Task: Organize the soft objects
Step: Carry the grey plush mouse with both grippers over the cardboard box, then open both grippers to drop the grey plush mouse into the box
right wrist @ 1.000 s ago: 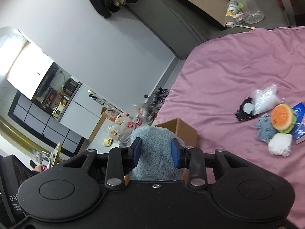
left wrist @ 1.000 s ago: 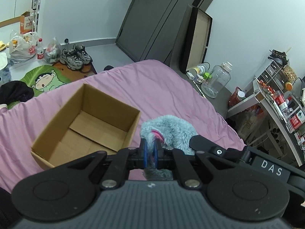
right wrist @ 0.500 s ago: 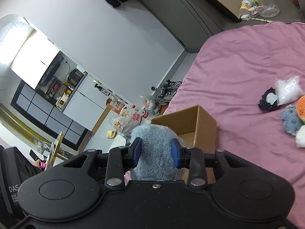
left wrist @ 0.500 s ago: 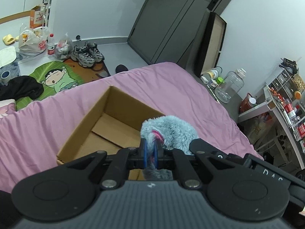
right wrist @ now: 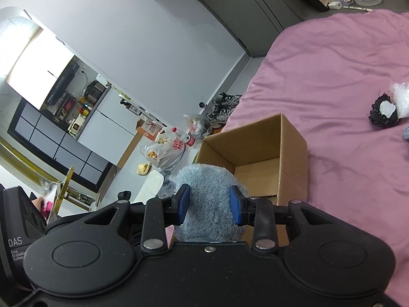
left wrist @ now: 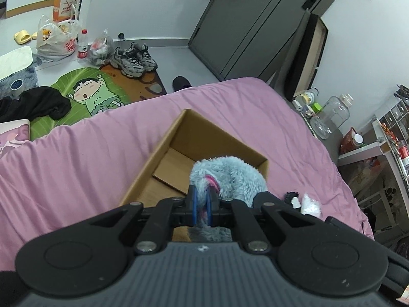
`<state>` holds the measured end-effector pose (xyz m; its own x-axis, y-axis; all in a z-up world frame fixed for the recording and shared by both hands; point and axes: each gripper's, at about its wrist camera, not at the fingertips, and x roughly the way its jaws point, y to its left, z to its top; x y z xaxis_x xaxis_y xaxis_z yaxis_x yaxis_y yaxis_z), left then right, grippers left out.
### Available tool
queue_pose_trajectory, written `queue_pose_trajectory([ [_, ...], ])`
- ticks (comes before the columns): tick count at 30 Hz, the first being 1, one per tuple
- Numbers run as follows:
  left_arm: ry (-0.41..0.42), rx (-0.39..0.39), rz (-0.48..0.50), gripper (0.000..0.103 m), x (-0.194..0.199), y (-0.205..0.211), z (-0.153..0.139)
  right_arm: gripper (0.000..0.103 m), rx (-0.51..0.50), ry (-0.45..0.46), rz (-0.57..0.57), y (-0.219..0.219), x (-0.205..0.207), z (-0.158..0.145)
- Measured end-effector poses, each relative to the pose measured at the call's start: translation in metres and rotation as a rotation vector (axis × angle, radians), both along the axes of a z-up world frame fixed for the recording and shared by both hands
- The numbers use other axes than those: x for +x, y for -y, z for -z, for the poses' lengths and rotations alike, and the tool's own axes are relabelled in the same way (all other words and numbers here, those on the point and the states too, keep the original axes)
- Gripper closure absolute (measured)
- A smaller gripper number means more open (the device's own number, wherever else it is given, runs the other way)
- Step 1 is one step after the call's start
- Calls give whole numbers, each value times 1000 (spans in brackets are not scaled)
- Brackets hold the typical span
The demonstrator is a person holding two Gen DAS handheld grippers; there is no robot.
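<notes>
Holding one fluffy blue plush (left wrist: pixel 230 176) over one open cardboard box (left wrist: pixel 204 138): left gripper (left wrist: pixel 201 204) nearly closed, pinching it; right gripper (right wrist: pixel 209 204) wider, squeezing its body.

Pale walls (left wrist: pixel 153 5), dark grey door (left wrist: pixel 255 25), grey floor (left wrist: pixel 163 51), green cartoon rug (left wrist: pixel 87 94), pink-sheeted bed (left wrist: pixel 76 158).
</notes>
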<state>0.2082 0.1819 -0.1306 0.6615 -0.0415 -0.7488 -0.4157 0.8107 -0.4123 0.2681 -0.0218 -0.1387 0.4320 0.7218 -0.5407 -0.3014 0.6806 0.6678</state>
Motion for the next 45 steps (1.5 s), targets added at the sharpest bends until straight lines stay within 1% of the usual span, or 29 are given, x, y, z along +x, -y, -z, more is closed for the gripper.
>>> queue_pose_trajectory([
  [6,-18,-5,9,97,17,-10,9,69,-10,-16,13,-12,11,9],
  [13,-26,4,31,97,39,-17,15,69,8,-21,44,-18,27,17],
  [17,-37,10,38,97,49,-23,17,69,17,-39,50,-22,37,23],
  [20,-36,18,34,96,53,-29,17,61,27,-53,49,-26,42,26],
  [21,-35,23,33,95,54,-30,17,57,28,-63,50,-27,43,27],
  [25,-48,62,11,92,55,-36,14,56,25,-90,43,-30,43,33],
  [27,-49,58,9,92,52,-38,12,56,11,-86,38,-29,40,31],
  [31,-74,47,-10,90,47,-40,8,55,-6,-89,55,-22,38,24],
  [32,-78,48,-12,89,45,-39,7,55,-18,-84,60,-20,37,22],
  [33,-78,51,-12,83,43,-38,4,53,-34,-75,67,-16,34,17],
  [34,-78,54,-11,80,41,-36,2,50,-42,-67,74,-14,33,15],
  [36,-70,64,-13,68,37,-30,-4,46,-57,-56,88,-7,28,7],
  [37,-66,71,-14,63,35,-27,-7,41,-68,-50,93,-4,26,4],
  [39,-47,83,0,47,29,-19,-15,34,-98,-30,106,4,21,-3],
  [40,-37,90,9,44,27,-14,-17,31,-115,-18,115,8,19,-6],
  [41,-31,98,15,39,26,-10,-20,30,-130,-10,124,12,16,-8],
  [42,-28,105,21,33,24,-5,-22,25,-143,-4,134,16,13,-12],
  [43,-29,111,25,31,22,0,-24,22,-154,2,147,21,10,-14],
  [45,-28,119,35,28,19,9,-27,21,-173,18,164,29,6,-20],
])
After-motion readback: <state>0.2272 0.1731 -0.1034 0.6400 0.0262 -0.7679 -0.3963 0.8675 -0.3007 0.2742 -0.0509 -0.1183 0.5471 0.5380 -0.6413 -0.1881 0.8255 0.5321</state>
